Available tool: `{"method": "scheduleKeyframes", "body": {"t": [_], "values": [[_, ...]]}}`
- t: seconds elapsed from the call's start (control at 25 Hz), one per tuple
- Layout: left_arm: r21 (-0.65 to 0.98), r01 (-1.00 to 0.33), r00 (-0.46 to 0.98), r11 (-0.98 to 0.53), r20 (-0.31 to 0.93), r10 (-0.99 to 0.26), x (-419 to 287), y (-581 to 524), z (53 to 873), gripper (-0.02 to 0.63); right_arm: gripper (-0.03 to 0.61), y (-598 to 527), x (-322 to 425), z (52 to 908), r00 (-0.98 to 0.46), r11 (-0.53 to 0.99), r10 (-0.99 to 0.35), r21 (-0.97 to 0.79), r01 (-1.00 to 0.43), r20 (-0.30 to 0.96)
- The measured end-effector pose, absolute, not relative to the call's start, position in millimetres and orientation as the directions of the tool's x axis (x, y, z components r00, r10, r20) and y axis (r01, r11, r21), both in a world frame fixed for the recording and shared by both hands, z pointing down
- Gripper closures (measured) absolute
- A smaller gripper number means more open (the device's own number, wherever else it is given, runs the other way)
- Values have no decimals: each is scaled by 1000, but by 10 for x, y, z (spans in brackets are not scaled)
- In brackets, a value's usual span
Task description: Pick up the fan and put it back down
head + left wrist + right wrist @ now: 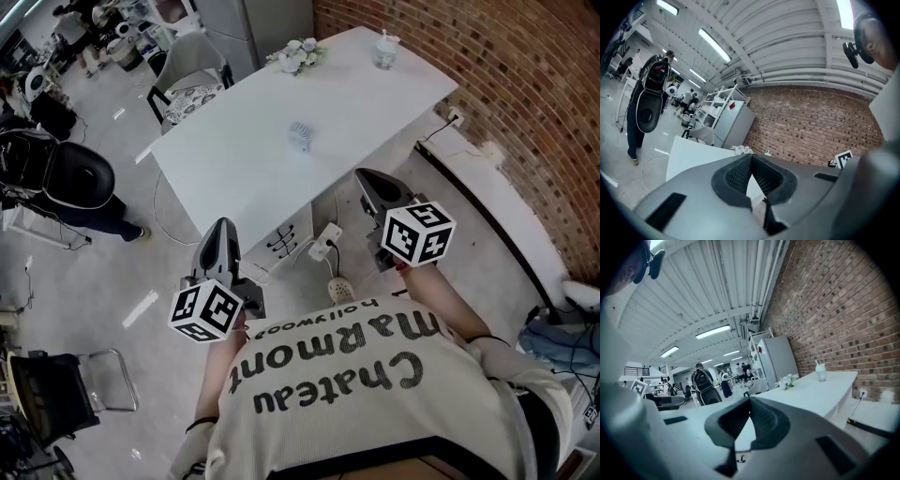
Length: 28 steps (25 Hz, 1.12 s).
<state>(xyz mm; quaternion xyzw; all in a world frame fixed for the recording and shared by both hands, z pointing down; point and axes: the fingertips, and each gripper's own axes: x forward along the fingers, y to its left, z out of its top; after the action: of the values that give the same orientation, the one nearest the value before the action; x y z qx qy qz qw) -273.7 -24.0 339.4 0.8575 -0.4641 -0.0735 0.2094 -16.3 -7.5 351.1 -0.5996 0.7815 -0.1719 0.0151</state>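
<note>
One table (234, 178), one fan (300, 134), one cup (385, 52), one flower bunch (300, 54), two tools (224, 225) (361, 176).

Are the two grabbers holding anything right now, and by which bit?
Nothing is held. The left gripper and right gripper are both shut and empty; the fan sits on the table, apart from both.

I hold the left gripper (223, 227) and the right gripper (366, 178) at the near edge of the white table (234, 178), jaws together, both empty. The small fan (300, 135) sits mid-table, well apart from them. Flowers (300, 54) and a cup (385, 52) sit at the far end, near the brick wall (525, 112).
</note>
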Motion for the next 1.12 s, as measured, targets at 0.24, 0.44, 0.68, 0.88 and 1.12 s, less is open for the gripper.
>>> {"method": "scheduleKeyframes", "body": {"t": [0.24, 0.44, 0.68, 0.88, 1.12], "values": [[411, -798, 507, -441, 61, -860, -2621, -651, 3302, 612, 575, -654, 47, 3433, -317, 262, -936, -295, -919, 156], [399, -825, 462, -400, 70, -884, -2549, -913, 3320, 612, 575, -1076, 189, 3571, -343, 281, -923, -302, -911, 175], [388, -855, 397, -345, 60, -916, -2505, -1146, 3347, 612, 575, -1467, 344, 3950, -375, 286, -897, -343, -895, 232], [410, -866, 352, -287, 89, -932, -2510, -1273, 3506, 612, 569, -1715, 357, 4251, -408, 310, -868, -333, -891, 283], [409, -881, 306, -237, 109, -946, -2535, -1392, 3578, 612, 487, -1940, 295, 4483, -463, 350, -824, -349, -869, 327]]}}
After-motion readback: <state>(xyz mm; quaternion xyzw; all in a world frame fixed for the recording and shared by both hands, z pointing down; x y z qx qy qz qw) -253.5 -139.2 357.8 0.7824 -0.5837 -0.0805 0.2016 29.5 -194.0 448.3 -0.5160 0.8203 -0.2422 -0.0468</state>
